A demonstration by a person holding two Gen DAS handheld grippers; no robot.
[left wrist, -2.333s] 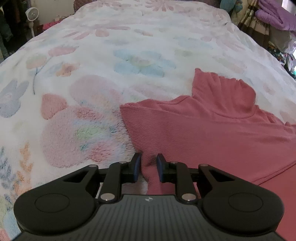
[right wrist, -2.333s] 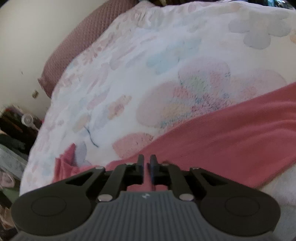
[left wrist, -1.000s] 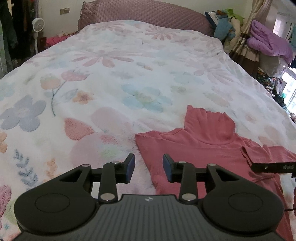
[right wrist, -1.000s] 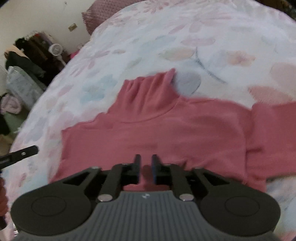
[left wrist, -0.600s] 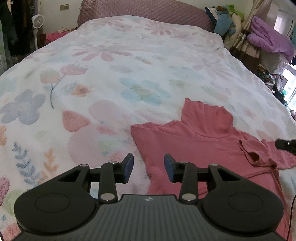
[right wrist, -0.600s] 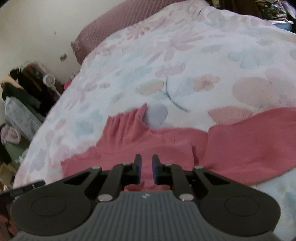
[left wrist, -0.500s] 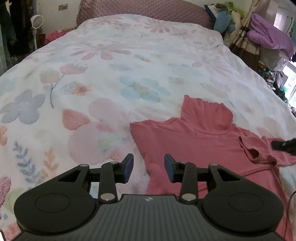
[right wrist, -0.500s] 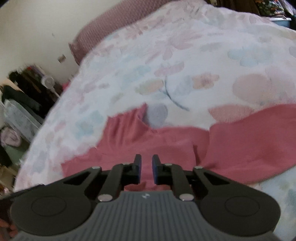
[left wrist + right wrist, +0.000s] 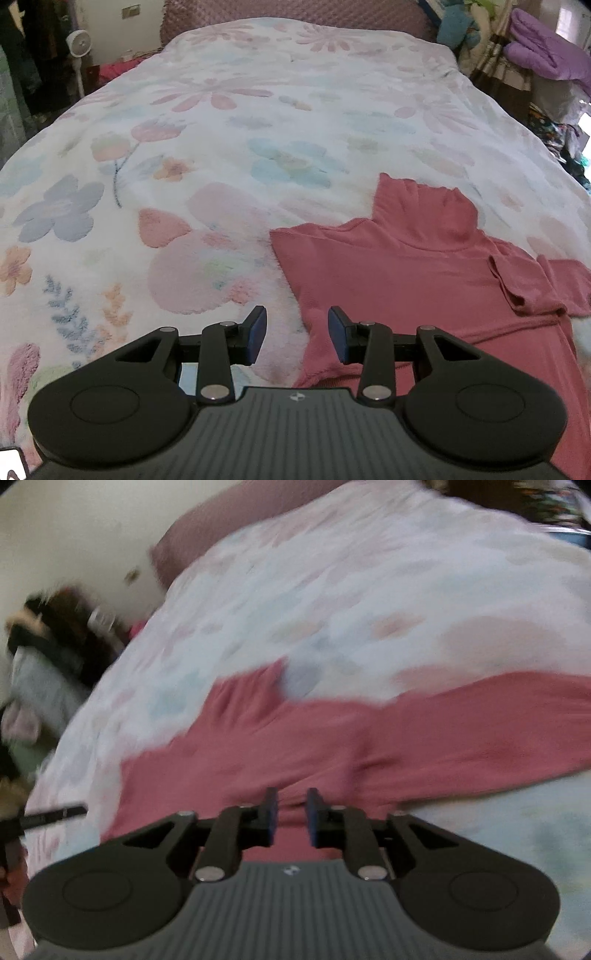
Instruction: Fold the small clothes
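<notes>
Bedding first: the floral blanket covered the whole bed, and you had the pink turtleneck top spread flat on it toward the near right corner, collar pointing up the bed toward the headboard. Its long axis ran from that collar back toward you, with the hem out of sight beneath your tools. One sleeve lay doubled back over the right shoulder area, rumpled rather than squared.

Your left gripper hung over the garment's left side edge, fingers well apart and empty; the cloth edge passed just under the right finger while the left finger stood over bare blanket. So the edge lay between them and slightly to the right.

Your right gripper sat over the body of the top, in a blurred view. Its fingers had just been opening and stood a little apart; pink cloth showed in the gap, but you could not tell from this blur whether any fold was still pinched, and it looked released.

My judgement: the left tool was nearer the unfolded side, so the coming fold depended on dropping it straight down onto that edge and carrying it across toward the right.
</notes>
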